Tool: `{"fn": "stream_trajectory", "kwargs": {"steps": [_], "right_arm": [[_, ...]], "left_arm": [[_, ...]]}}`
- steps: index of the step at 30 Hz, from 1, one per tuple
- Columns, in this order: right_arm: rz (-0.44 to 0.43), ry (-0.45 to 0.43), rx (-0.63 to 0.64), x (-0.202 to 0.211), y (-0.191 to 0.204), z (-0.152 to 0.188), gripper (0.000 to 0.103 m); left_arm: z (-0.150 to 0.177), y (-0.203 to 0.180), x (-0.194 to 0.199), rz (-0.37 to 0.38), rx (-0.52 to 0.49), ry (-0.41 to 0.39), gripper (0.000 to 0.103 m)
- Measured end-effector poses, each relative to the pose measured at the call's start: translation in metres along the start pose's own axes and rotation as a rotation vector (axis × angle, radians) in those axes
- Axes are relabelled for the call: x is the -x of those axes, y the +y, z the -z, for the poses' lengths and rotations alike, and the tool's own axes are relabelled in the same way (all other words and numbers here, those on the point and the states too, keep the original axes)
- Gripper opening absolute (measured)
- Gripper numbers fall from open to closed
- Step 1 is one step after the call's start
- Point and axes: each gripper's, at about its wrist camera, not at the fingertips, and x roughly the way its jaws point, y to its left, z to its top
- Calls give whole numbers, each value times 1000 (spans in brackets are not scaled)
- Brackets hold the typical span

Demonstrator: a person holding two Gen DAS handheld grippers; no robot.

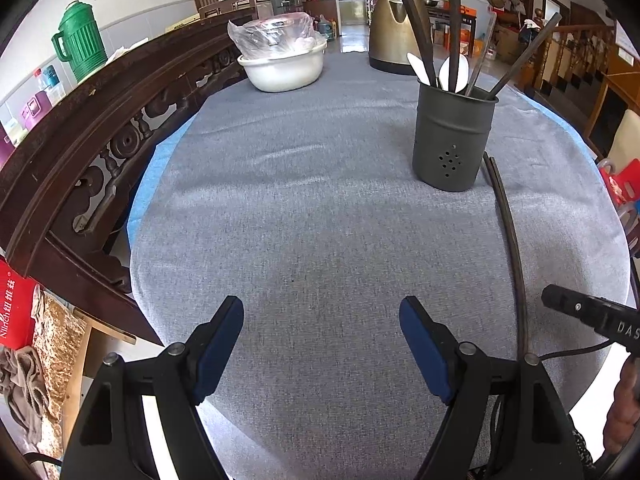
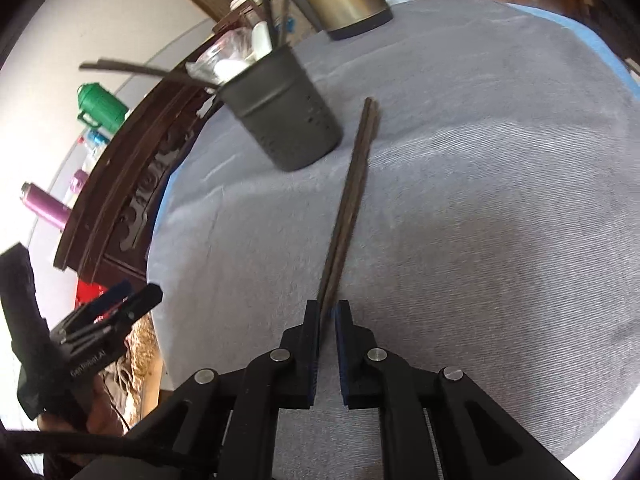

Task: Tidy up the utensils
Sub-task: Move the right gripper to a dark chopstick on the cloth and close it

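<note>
A dark grey utensil holder [image 1: 454,136] stands on the grey tablecloth and holds white spoons [image 1: 454,70] and several dark chopsticks. It also shows in the right wrist view [image 2: 284,116]. A pair of dark chopsticks [image 2: 346,204] lies on the cloth beside the holder; it shows in the left wrist view [image 1: 510,240] too. My right gripper [image 2: 329,310] is shut on the near end of this pair. My left gripper [image 1: 322,312] is open and empty above the cloth near the table's front edge.
A white basin [image 1: 282,66] with a plastic-wrapped bowl and a brass-coloured kettle [image 1: 394,28] stand at the far end of the table. A carved dark wooden rail [image 1: 100,136] runs along the left side. A green jug [image 1: 80,40] stands behind it.
</note>
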Motion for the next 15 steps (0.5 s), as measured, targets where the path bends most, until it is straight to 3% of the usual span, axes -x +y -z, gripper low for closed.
{"fn": "stream_trajectory", "kwargs": {"steps": [15], "right_arm": [[-52, -24, -27, 6, -5, -3, 20]], "left_arm": [[-1, -7, -3, 5, -17, 7, 81]]}}
